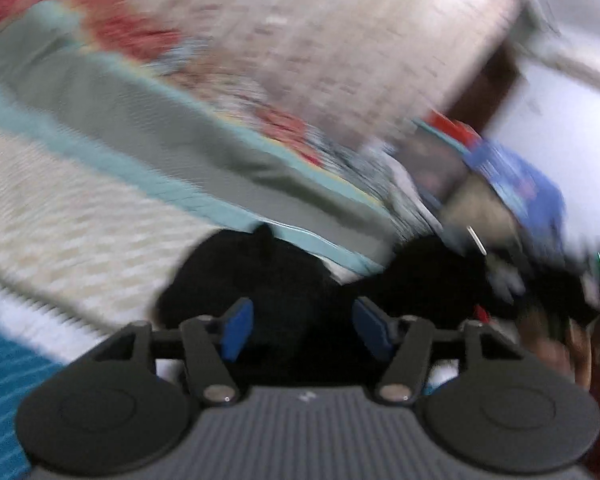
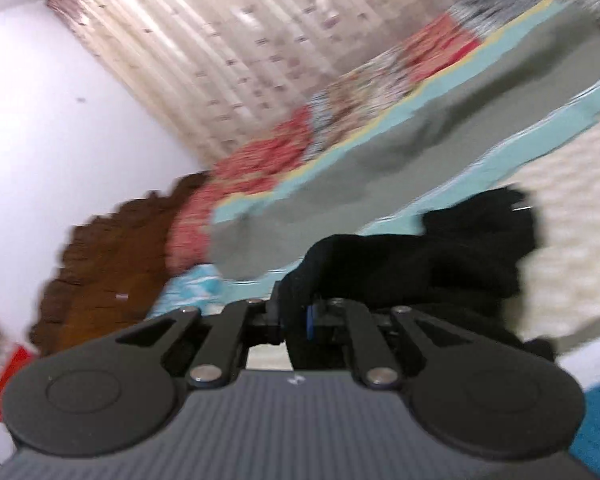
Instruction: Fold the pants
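The black pants (image 1: 260, 280) lie bunched on the cream bedcover, just ahead of my left gripper (image 1: 302, 330). Its blue pads (image 1: 238, 330) stand apart, open, with dark cloth showing in the gap behind them. In the right wrist view the black pants (image 2: 440, 264) hang from my right gripper (image 2: 300, 320), which is shut on a fold of the cloth; the cloth trails to the right over the bed. Both views are blurred by motion.
A grey-green blanket with teal border (image 1: 160, 128) lies across the bed beyond the pants, also in the right wrist view (image 2: 420, 140). A floral quilt (image 2: 360, 92), curtain (image 2: 220, 40) and brown headboard (image 2: 112, 264) lie behind. A blue item (image 1: 516, 184) is at the right.
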Action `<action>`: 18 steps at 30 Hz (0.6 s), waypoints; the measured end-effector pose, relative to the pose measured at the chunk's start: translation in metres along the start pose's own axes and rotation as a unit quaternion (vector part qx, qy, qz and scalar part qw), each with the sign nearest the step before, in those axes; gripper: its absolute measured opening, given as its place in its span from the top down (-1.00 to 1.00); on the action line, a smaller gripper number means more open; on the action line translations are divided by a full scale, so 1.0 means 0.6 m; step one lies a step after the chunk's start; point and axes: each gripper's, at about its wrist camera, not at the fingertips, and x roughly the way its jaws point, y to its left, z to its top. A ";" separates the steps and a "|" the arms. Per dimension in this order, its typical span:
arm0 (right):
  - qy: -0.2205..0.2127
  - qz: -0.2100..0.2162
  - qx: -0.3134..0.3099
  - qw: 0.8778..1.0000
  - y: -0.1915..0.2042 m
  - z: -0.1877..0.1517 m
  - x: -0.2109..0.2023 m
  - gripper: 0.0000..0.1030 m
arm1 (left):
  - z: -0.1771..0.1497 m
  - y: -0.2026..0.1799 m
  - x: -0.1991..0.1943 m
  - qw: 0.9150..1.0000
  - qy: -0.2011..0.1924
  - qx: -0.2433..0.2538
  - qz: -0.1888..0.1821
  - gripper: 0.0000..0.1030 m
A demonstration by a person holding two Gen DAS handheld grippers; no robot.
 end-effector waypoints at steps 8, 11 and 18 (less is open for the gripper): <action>0.031 0.086 0.029 0.995 0.052 0.047 0.051 0.76 | -0.020 -0.128 0.057 0.984 -0.046 0.172 -0.028 -0.97; 0.022 0.116 0.021 0.993 0.067 0.070 0.029 0.76 | -0.018 -0.122 0.075 0.984 -0.032 0.173 -0.023 -0.49; 0.021 0.129 -0.010 0.991 0.089 0.108 0.010 0.71 | 0.020 -0.051 0.051 0.992 -0.021 0.121 -0.037 0.80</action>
